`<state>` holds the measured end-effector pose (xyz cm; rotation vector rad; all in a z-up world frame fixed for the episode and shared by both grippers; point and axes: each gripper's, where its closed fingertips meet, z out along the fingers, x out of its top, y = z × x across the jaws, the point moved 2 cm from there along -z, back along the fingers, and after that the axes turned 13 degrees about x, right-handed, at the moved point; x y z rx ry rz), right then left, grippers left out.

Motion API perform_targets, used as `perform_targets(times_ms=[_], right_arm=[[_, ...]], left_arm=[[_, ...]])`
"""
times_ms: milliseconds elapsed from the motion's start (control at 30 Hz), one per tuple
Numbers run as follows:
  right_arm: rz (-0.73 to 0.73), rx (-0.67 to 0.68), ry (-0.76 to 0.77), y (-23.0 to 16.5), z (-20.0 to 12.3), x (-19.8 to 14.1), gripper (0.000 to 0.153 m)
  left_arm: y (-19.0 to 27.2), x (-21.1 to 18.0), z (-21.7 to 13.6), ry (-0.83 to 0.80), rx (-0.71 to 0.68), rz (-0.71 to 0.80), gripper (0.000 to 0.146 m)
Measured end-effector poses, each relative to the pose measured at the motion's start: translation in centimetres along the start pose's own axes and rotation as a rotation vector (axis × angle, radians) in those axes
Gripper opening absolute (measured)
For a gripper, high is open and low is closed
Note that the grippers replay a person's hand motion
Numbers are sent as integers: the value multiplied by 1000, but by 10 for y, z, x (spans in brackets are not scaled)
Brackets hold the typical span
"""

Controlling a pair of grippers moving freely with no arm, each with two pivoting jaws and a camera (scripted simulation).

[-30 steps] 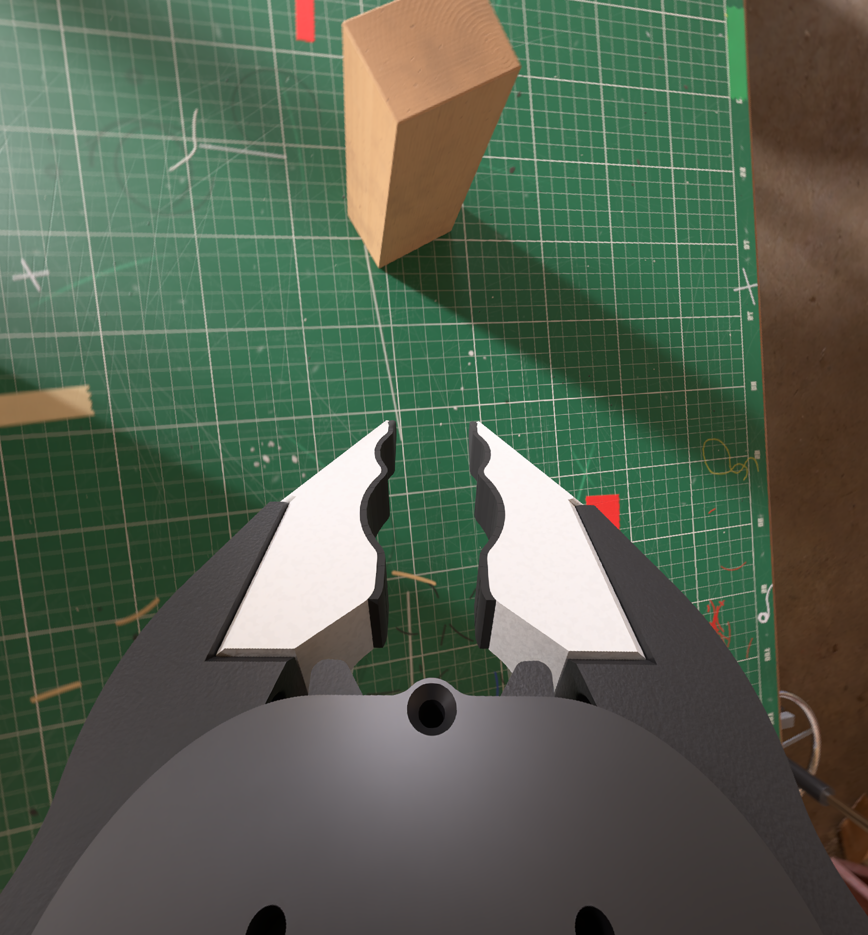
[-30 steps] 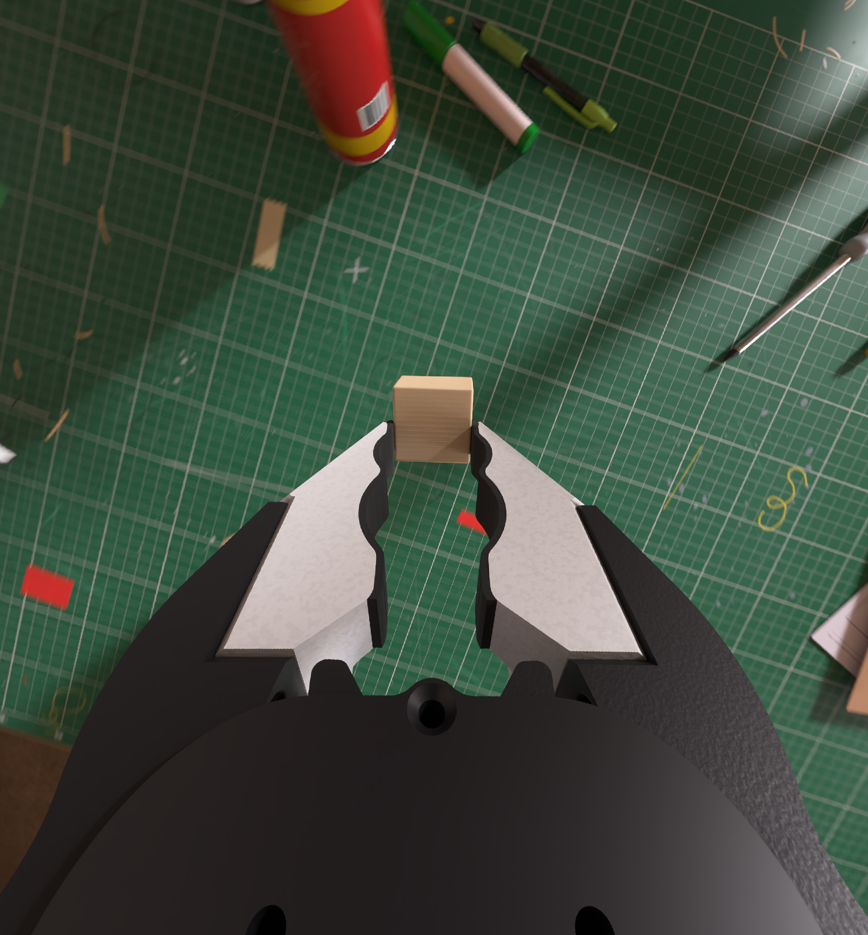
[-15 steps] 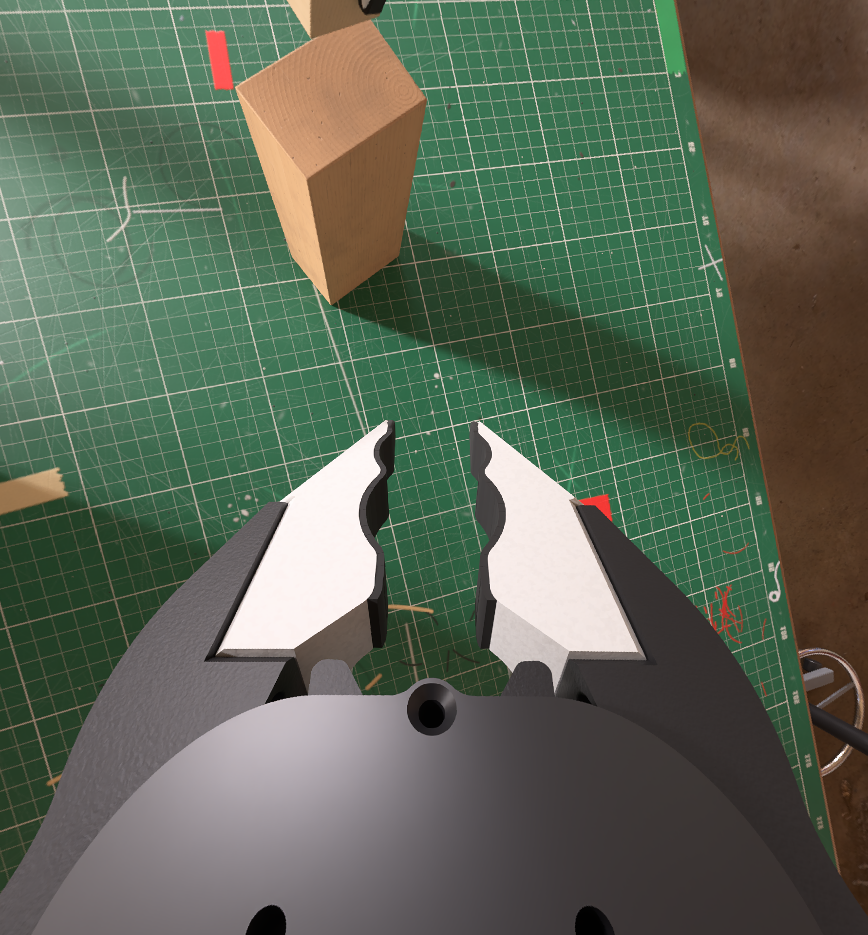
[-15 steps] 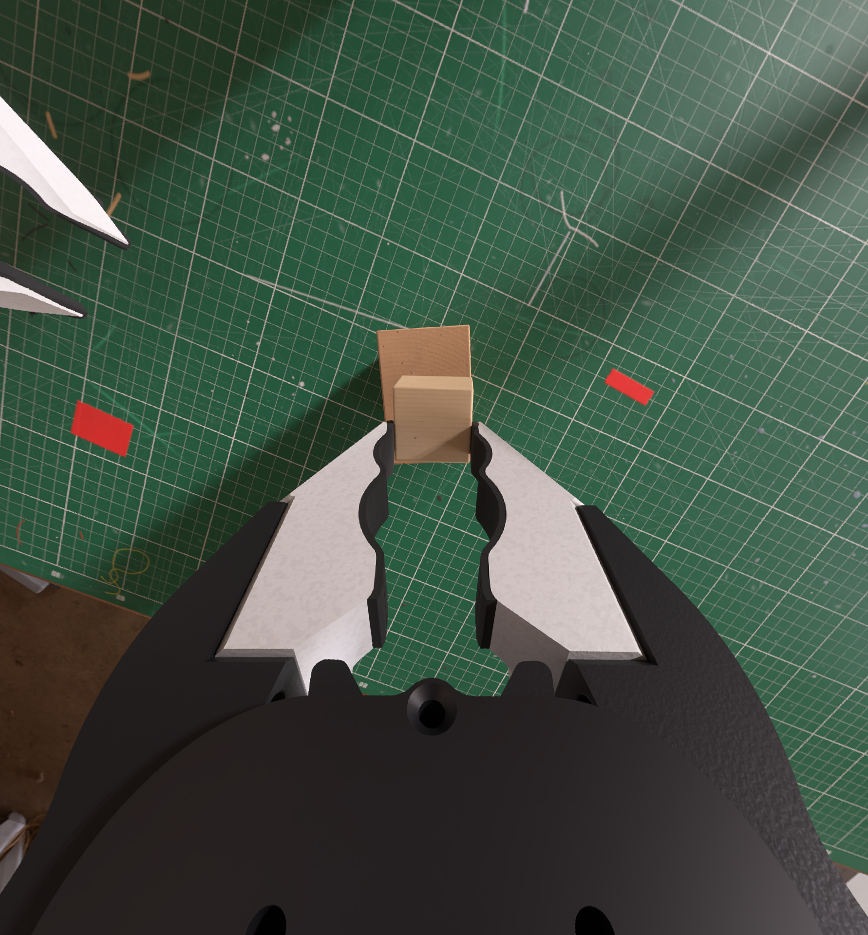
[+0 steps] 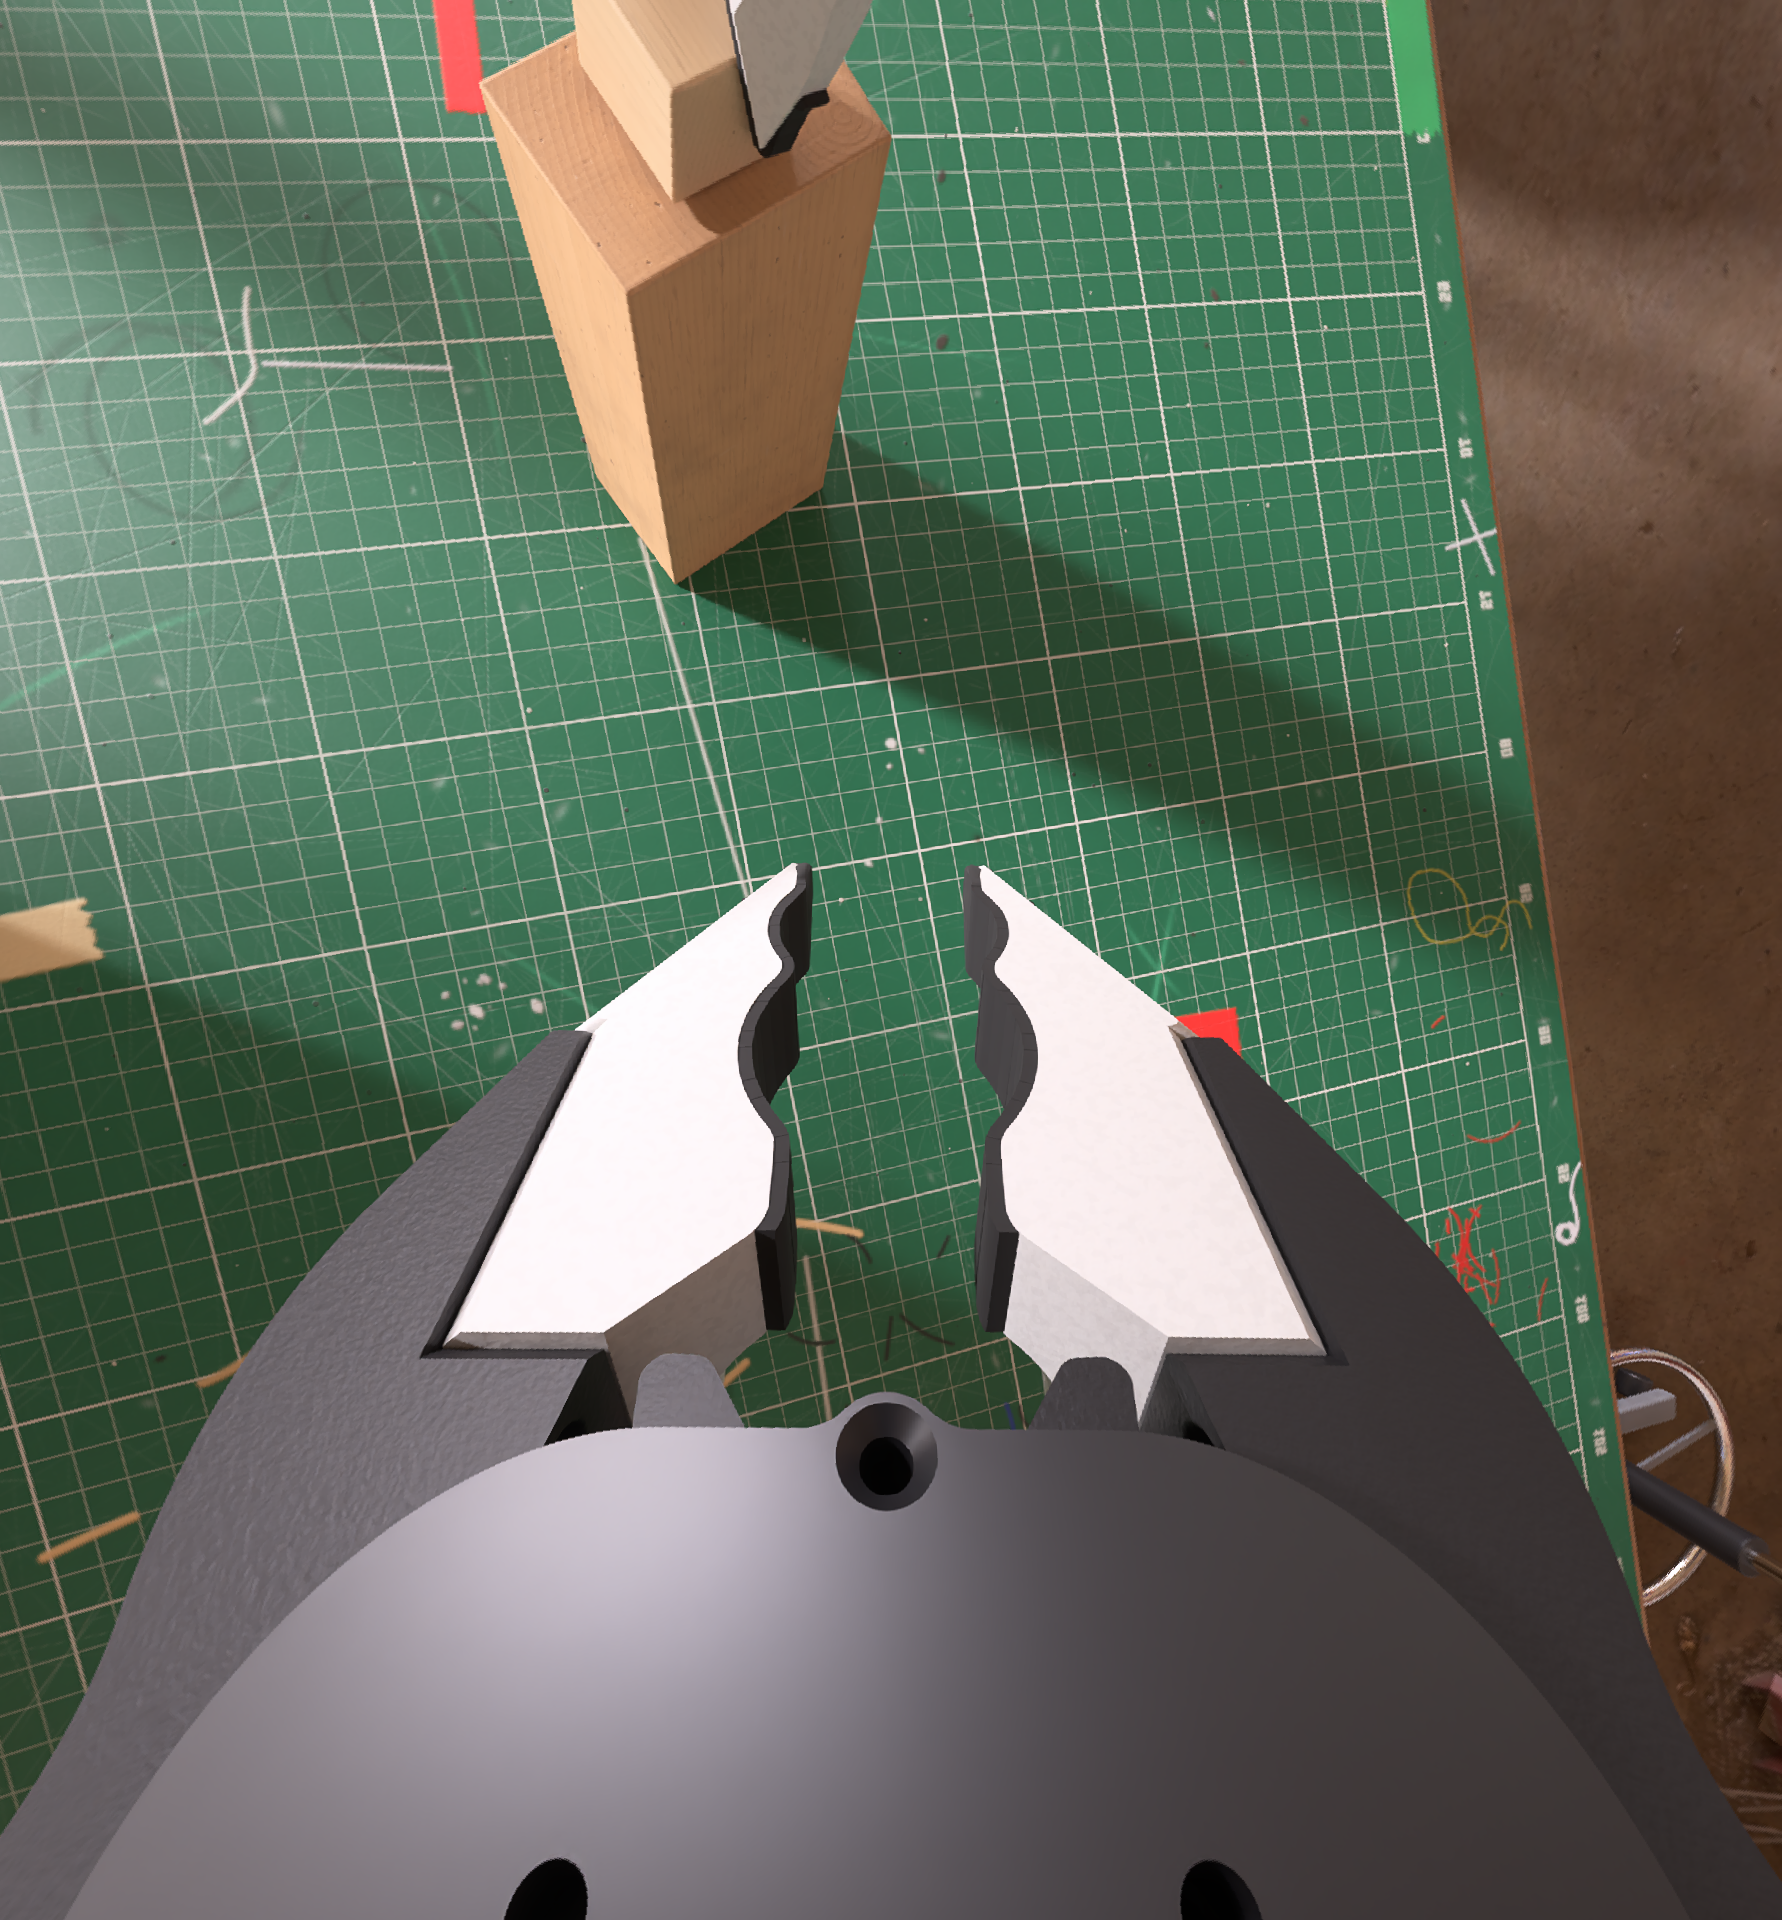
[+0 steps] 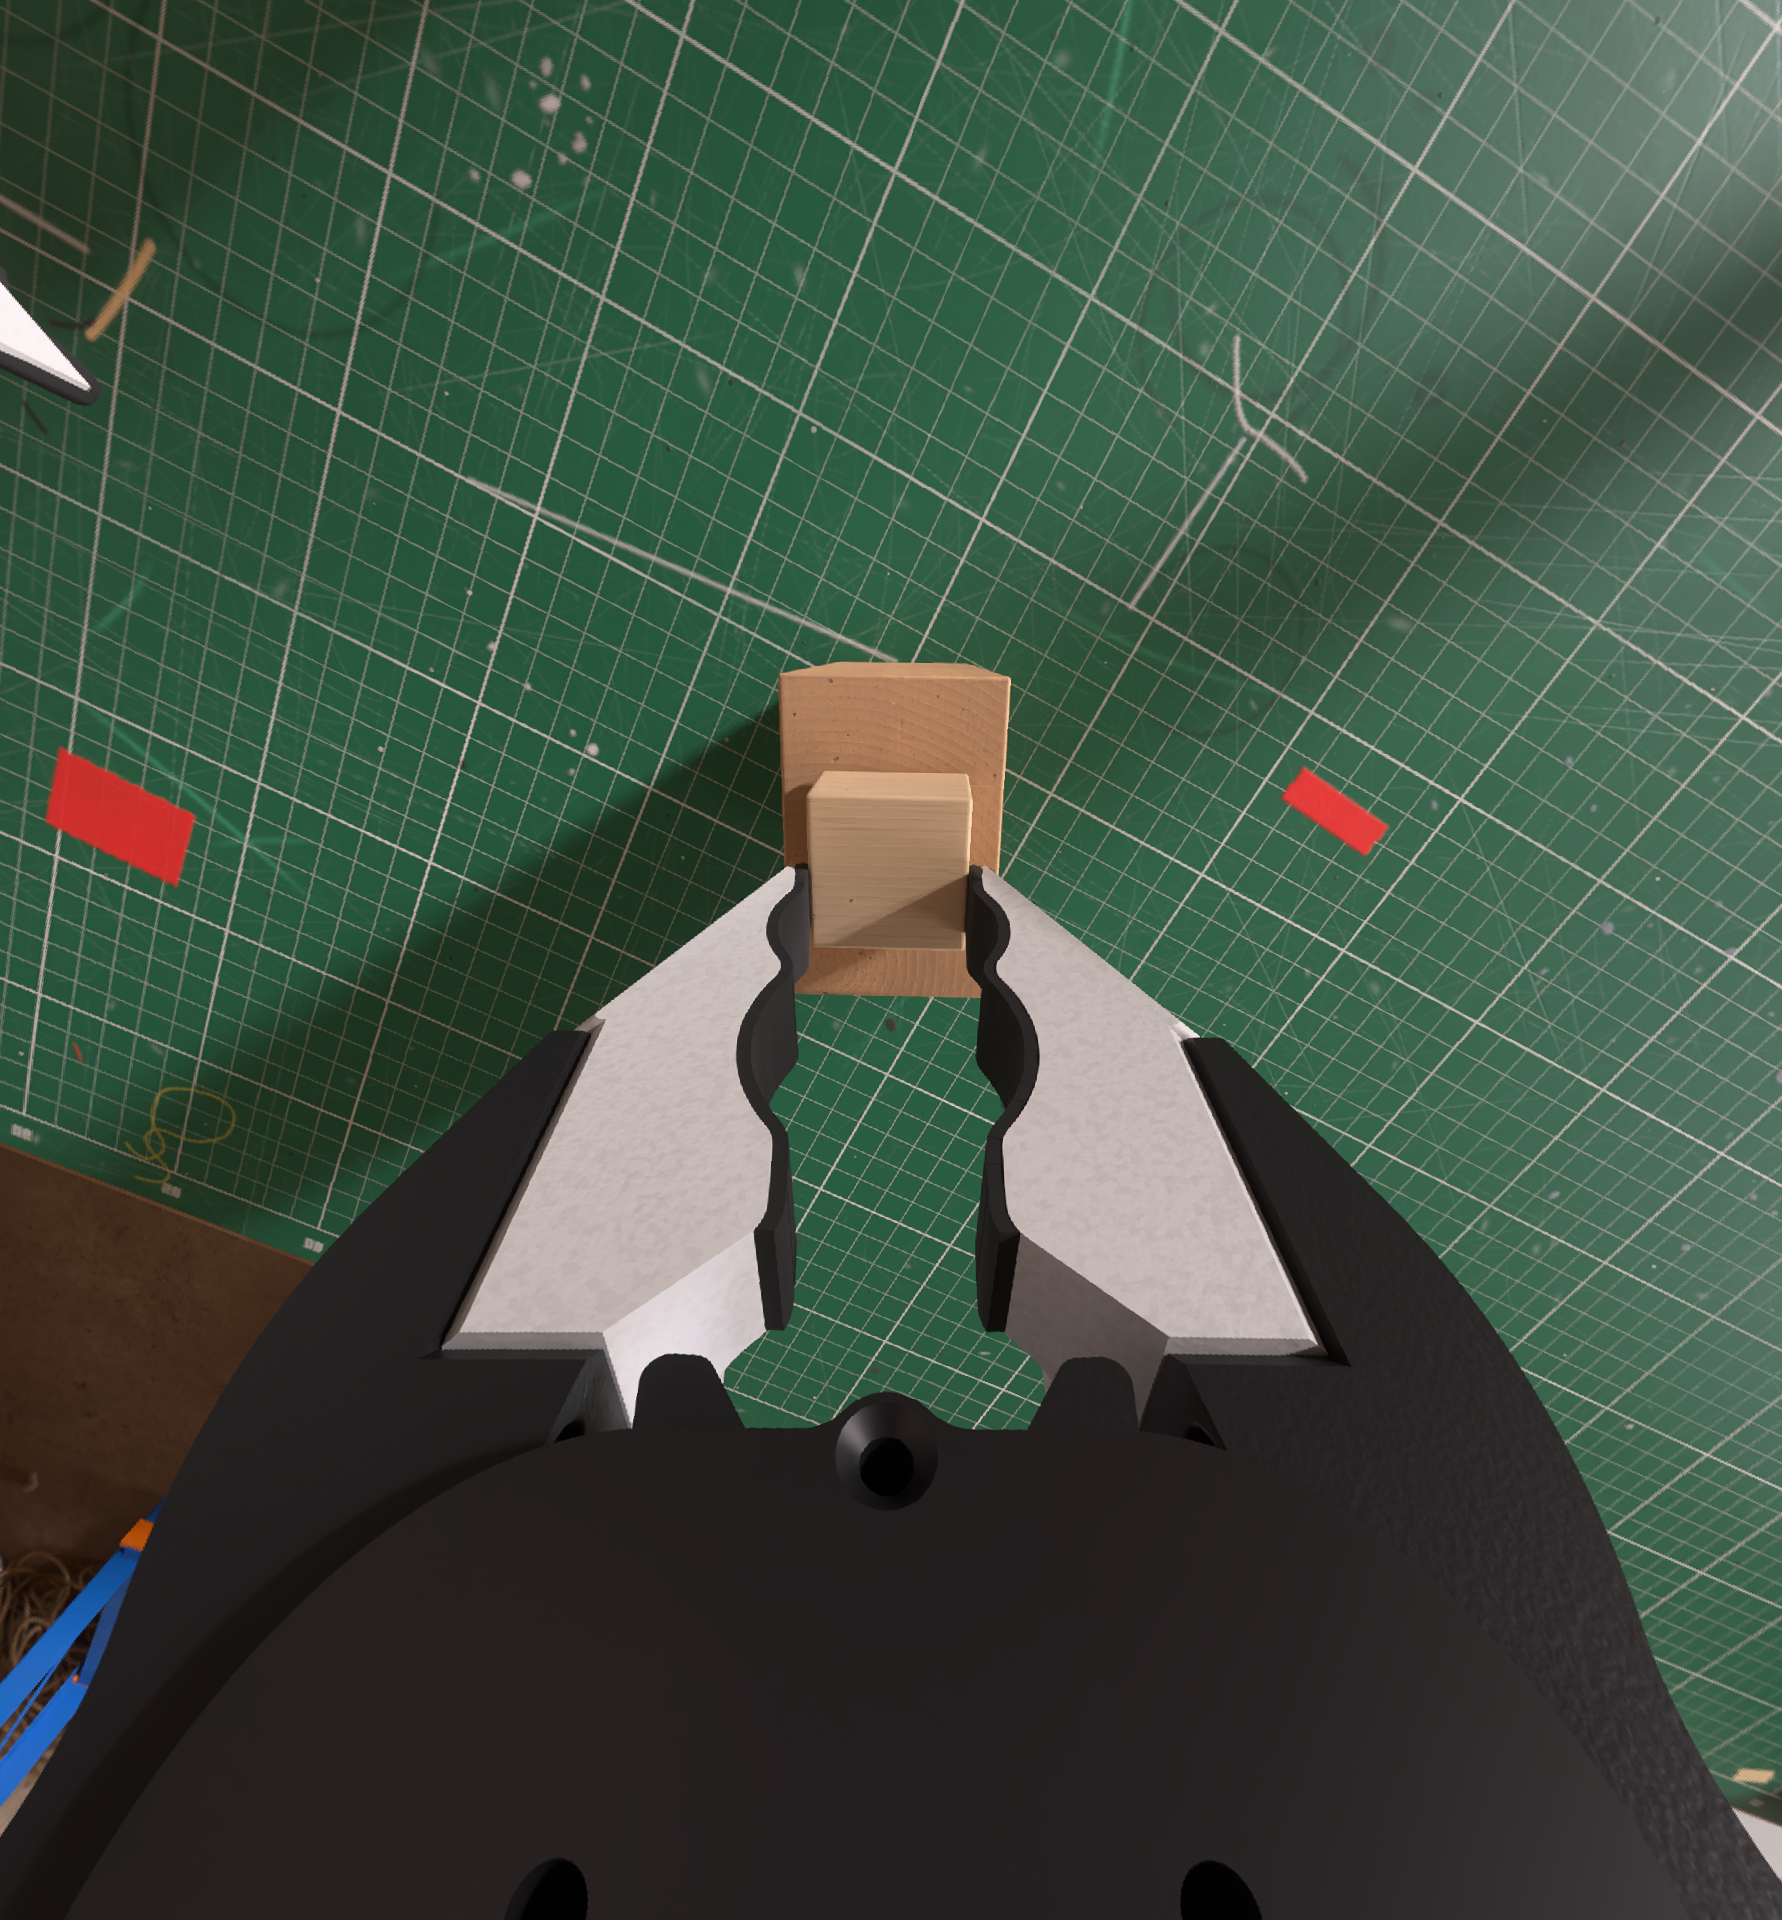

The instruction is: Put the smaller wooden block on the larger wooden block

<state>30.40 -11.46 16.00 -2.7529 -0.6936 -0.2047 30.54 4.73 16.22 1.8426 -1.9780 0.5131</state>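
Here, in the left wrist view, the left gripper (image 5: 887, 883) hangs empty over the green mat (image 5: 243, 727) on the bench, jaws parted a little, well back from the large block (image 5: 710, 343), probably to leave the other room. The small block (image 5: 674, 104) sits over the large one's top, whether touching I cannot tell. In the right wrist view, the right gripper (image 6: 887, 883) pinches the small block (image 6: 887, 857) at its tips, directly above the large block (image 6: 892, 727), so it can be released squarely.
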Motion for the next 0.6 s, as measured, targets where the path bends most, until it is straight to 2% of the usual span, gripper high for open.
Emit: perform_targets(times_ms=[33,67,133,233,333,367,400,467,533,600], right_arm=[[1,-7,0,0,0,0,30],[2,-12,8,0,-2,0,40],[13,-28,44,-1,-15,3,47],[10,-67,187,-7,-52,11,48],[-4,-144,368,-13,-80,10,43],[2,-129,411,-19,-78,6,38],[13,-91,433,-25,-69,0,28],[37,-26,402,-38,-38,-15,8],[55,3,326,-47,-3,-29,1],[39,2,276,-51,22,-33,1]], left_arm=[[0,0,0,1,1,-1,29],[-1,0,0,0,2,-1,29],[-1,0,-1,1,4,3,29],[-2,1,-2,7,4,12,29],[-1,2,-1,11,-4,19,29],[-1,3,-1,12,-6,23,29],[-1,3,-1,13,-7,29,29],[1,4,-1,15,-9,41,29],[3,4,-1,14,-16,47,29],[5,3,0,6,-19,59,29]])
